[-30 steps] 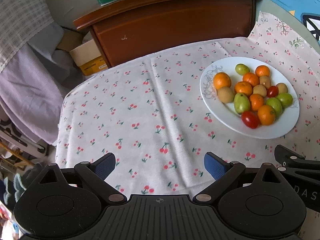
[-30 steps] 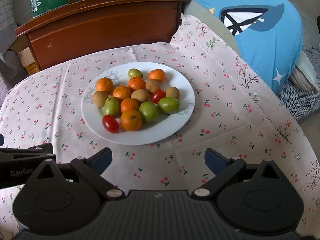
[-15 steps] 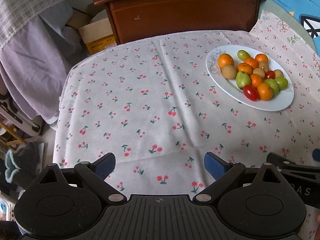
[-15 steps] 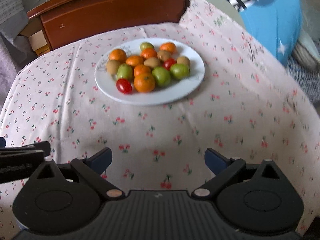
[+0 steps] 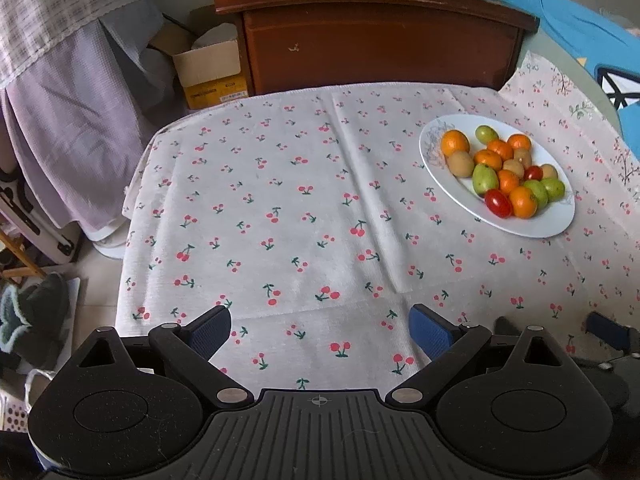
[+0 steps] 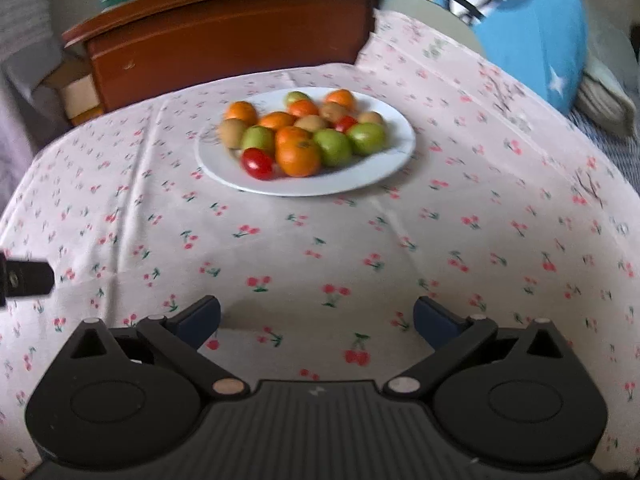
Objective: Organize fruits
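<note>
Both my tools hang over the near edge of the table, well short of the white plate (image 6: 384,168), and neither holds anything. The left tool (image 5: 320,332) has its blue pads spread wide over bare cherry-print tablecloth (image 5: 280,208); the right tool (image 6: 316,320) is spread just as wide.

All the fruit I can see lies heaped on the plate: oranges (image 6: 298,156), green fruits (image 6: 333,147), brownish kiwi-like ones (image 6: 232,132) and two red cherry tomatoes (image 6: 257,163), the kinds mixed and touching. No fruit lies on the cloth beside the plate. This fits two readings: the fruit has been gathered onto the plate, or the mixed heap is waiting to be sorted. I cannot tell which from here, so I commit to no pick.

If I do go into the heap, I judge the care lies in the crowding. The pieces are round and lean on each other, so I would come down from above on one at the near rim of the plate, straddle it cleanly and close gently; the tomatoes especially look easy to bruise or squirt sideways.

Against the frames from a second ago, the plate sits farther from both tools and smaller in view, more of the cloth shows in front of it, and the fruit lies in the same arrangement. The right view is blurred now.
</note>
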A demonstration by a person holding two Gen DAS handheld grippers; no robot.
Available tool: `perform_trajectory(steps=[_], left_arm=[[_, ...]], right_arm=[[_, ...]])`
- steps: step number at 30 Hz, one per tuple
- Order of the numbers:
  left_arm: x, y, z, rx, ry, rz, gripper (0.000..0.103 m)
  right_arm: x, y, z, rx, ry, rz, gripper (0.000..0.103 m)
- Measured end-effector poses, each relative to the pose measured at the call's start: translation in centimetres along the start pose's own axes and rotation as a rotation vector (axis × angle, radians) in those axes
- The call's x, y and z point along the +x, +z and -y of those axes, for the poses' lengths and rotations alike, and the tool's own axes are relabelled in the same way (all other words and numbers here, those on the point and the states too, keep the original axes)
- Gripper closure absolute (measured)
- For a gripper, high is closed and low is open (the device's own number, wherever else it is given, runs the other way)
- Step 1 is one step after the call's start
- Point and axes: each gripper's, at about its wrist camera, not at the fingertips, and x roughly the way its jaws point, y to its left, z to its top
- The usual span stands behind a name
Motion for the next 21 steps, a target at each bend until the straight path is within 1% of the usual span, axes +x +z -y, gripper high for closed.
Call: perform_trajectory(steps=[1,3,11,15,21], left_arm=[[-0.1,0.0,-0.2,-0.004,-0.002,0.001,0.006],[-0.2,0.0,-0.4,-0.011,-0.008,0.003,0.006],[-0.4,0.1,-0.9,-0.03,-0.014,0.008,0.006],[-0.3,0.1,-1.0,-0.036,-0.012,0.006,0.006],[0.2,0.0,-1.2,-0.042,-0.006,-0.002,0.006]], right_arm=[[0.1,-0.1,-0.4,-0.03,0.008,0.016,0.001],[0.2,-0.3,-1.0,-0.051,0.031,0.042,0.001],[1.5,0.1,-2.5,-0.071,0.048,0.109,0.001],[1.9,0.4,-3.1,-0.083,0.066,0.113,0.001],[1.9,0.2,-3.0,-0.079,0.07,0.117,0.001]])
